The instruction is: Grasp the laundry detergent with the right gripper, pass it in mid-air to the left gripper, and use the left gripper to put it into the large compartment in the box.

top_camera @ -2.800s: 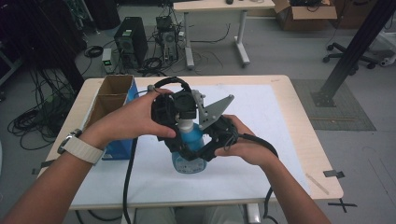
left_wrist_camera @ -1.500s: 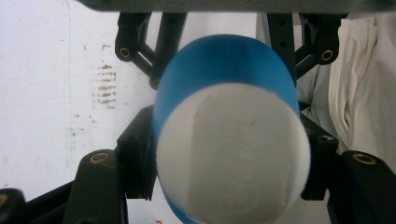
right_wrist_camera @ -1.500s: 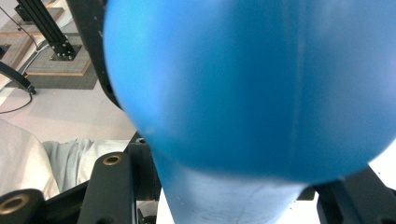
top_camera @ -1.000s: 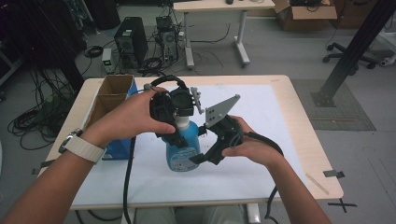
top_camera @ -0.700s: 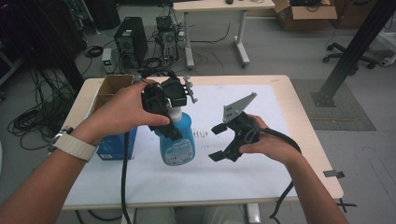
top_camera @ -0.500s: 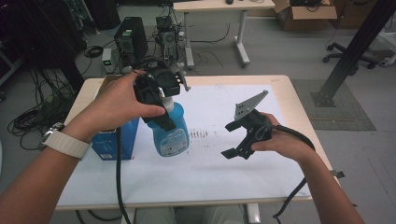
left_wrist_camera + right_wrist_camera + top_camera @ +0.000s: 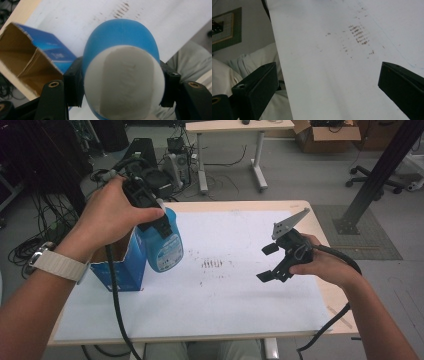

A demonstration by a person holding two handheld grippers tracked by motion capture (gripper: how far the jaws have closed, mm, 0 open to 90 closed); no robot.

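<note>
At about nine o'clock on the white-covered wooden table, my left gripper holds the translucent blue plastic bottle with a white cap, its jaws clamped on the neck; in the left gripper view the bottle sits squeezed between the two black jaws, seen from the cap end. I carry the bottle clear of the tabletop, just beside the open-topped blue cardboard box, which stands at the table's nine o'clock edge with its brown interior exposed. Toward three o'clock, well apart from the bottle, my right gripper hovers with its jaws spread wide and nothing between them; they have just been opening. I judge the step in hand to be the transfer of the bottle toward the box. The next move, as I read it, calls for bringing the bottle over the box mouth, lowering it upright between the flaps, and only then releasing the left jaws.
</note>
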